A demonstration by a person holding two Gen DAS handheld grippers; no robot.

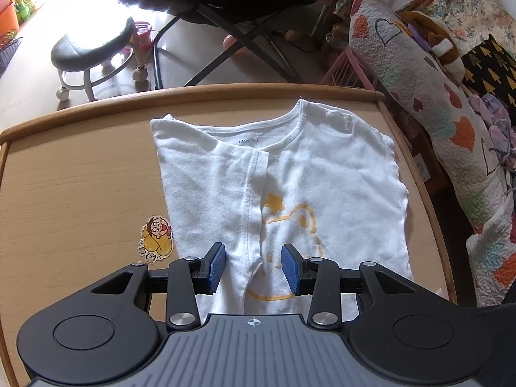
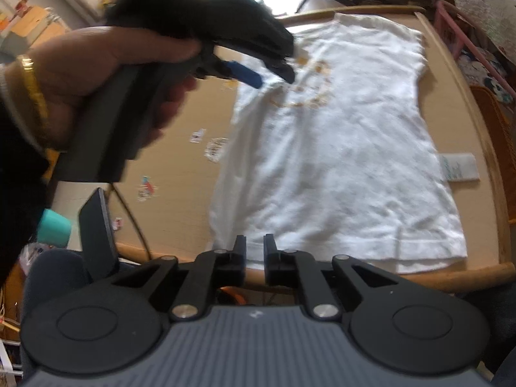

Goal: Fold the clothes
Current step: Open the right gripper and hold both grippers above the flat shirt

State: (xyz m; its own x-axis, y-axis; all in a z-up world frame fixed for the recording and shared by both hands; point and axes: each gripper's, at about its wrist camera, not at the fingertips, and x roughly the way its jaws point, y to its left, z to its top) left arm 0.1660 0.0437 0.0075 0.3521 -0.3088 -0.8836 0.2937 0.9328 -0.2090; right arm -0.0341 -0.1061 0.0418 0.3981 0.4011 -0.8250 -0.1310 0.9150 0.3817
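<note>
A white T-shirt [image 1: 338, 177] with a yellow print lies flat on the wooden table [image 1: 80, 193], collar at the far side. Its left side is folded in, the folded edge running down the middle. My left gripper [image 1: 254, 267] hovers open over the lower part of that fold, blue pads [image 1: 216, 267] on either side of the seam, holding nothing. In the right wrist view a hand holds the left gripper [image 2: 274, 79] above the print of the shirt [image 2: 338, 161]. My right gripper [image 2: 254, 254] sits at the near table edge by the hem, fingers a narrow gap apart, nothing between them.
A cartoon sticker [image 1: 156, 238] and more stickers [image 2: 216, 148] mark the tabletop left of the shirt. A white card [image 2: 459, 167] lies to its right. Beyond the table stand a black stool [image 1: 93, 48], a folding chair frame and a quilt-covered sofa [image 1: 419, 103]. A teal cup [image 2: 54, 227] sits low left.
</note>
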